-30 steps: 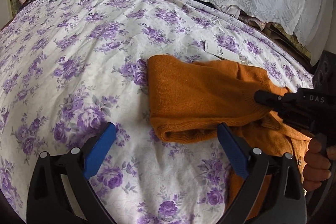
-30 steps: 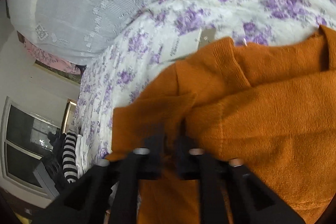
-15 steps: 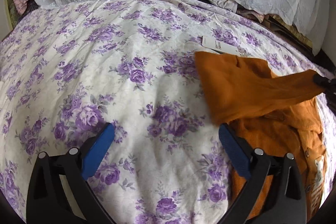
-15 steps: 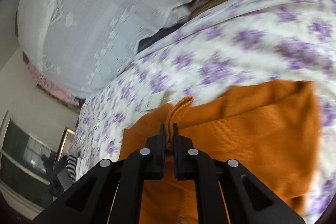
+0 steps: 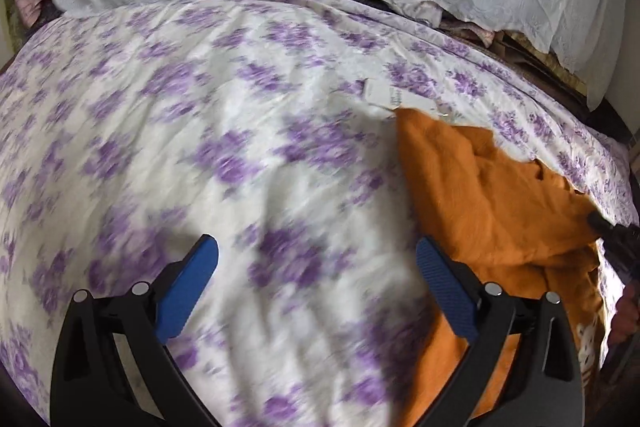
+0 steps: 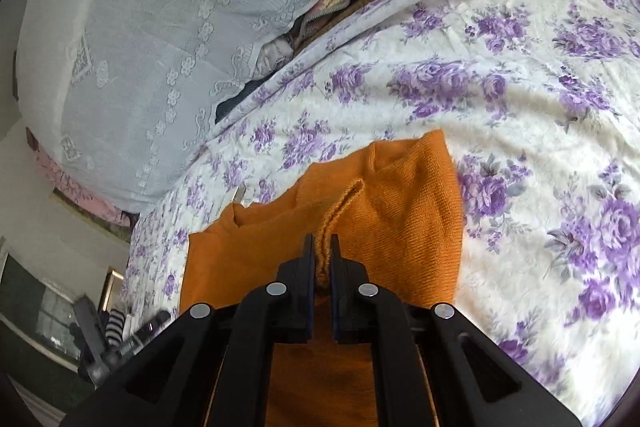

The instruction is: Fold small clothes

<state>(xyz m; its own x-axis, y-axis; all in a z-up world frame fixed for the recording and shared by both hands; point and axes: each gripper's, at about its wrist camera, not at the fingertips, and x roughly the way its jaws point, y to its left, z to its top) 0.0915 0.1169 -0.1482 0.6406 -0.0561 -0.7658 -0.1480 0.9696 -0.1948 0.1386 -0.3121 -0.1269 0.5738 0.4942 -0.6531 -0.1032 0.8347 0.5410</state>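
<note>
**Q:** On the bed, where does the garment lie, and which hand-held gripper has it?

**A:** On the flowered bedspread (image 6: 540, 107) lies an orange knit sweater (image 6: 400, 211); the right hand-held gripper (image 6: 319, 247) pinches a raised fold of its edge between nearly closed jaws that are just beginning to part; the knit is between the pads. The left hand-held gripper (image 5: 316, 271) is wide open and empty, its blue pads (image 5: 188, 287) over bare bedspread; the sweater (image 5: 492, 211) sits off to its right, just beside the right-hand pad.

**Q:** Which relation governs the next move?

**A:** The sweater runs lengthwise away from the right hand-held gripper, from the pinched edge toward the far corner near a white paper tag (image 5: 394, 97); the right hand is plainly the nearer, already on the cloth; the left would have to cross to its right to reach the near edge.

**Q:** And the step in hand?

**A:** Probably laying a folded layer down along that long axis; the fold looks part done, with the cloth bunched and uneven; a release now may leave the edge crooked.
</note>
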